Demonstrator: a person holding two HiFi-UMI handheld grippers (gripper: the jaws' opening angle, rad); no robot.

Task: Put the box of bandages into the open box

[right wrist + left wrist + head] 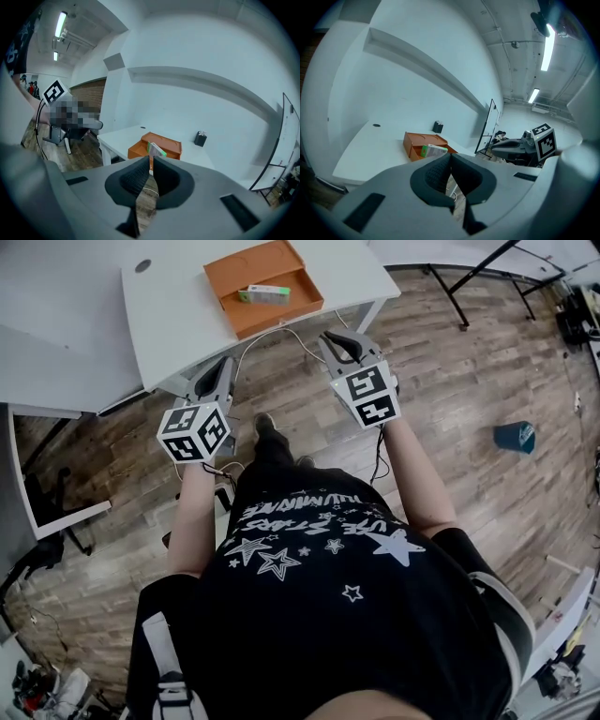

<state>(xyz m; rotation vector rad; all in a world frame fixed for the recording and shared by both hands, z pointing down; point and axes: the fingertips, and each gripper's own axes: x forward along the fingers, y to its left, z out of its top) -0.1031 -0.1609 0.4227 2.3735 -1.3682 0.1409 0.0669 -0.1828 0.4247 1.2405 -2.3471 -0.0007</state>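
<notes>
An orange open box (251, 265) sits on the white table (178, 306) with its lid folded back. The green-and-white box of bandages (264, 293) lies inside its tray. Both grippers hang over the wooden floor, short of the table's front edge and apart from the box. My left gripper (226, 365) is shut with nothing in it, and my right gripper (336, 337) is shut and empty as well. In the left gripper view, the orange box (417, 140) and the bandage box (433, 151) lie beyond the closed jaws. The right gripper view shows the orange box (165, 140) and the bandage box (156, 150) the same way.
A small black holder (200, 138) stands at the table's far side by the wall. A second white desk (56, 343) adjoins on the left, with a chair (47, 512) below it. A blue object (516, 437) lies on the floor at right. Cables (281, 334) hang at the table's front edge.
</notes>
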